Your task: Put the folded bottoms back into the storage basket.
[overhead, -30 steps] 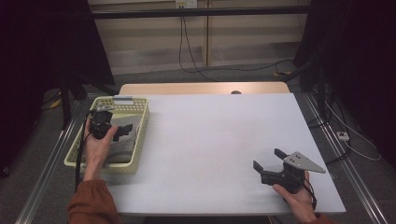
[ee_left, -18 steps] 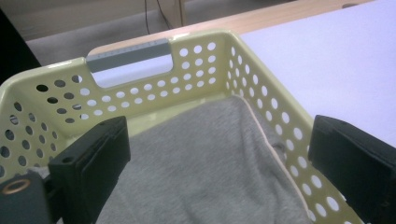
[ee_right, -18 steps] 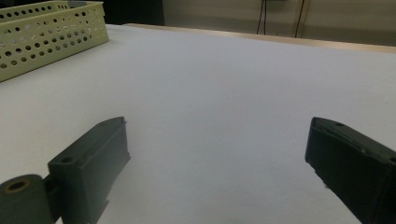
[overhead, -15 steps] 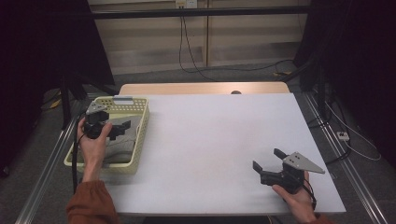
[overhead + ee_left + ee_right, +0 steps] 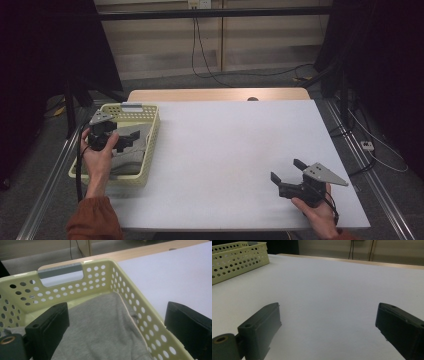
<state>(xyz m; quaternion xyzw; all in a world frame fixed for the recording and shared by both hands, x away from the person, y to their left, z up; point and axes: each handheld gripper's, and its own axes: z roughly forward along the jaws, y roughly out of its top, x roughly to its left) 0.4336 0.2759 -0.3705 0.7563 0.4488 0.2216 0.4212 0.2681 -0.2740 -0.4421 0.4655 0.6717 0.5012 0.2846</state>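
White tabletop (image 5: 225, 150) carries a pale yellow perforated plastic basket (image 5: 150, 145) at frame left, holding grey folded cloth (image 5: 105, 330). Left gripper (image 5: 122, 141), jaws spread, hovers there; lower it squarely, probably onto the central fold. Right gripper (image 5: 290, 176) idles released, lower right.

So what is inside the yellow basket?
A grey garment lies in the yellow basket, covering its floor; anything beneath it is hidden. The left gripper hovers open above it.

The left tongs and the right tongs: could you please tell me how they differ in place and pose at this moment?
The left tongs hang over the pale yellow perforated basket, above the grey garment; the right tongs sit low over bare white table near its front right corner. The left tongs straddle the basket's right wall; the right tongs have nothing between their jaws. Both stand wide open, gripping nothing.
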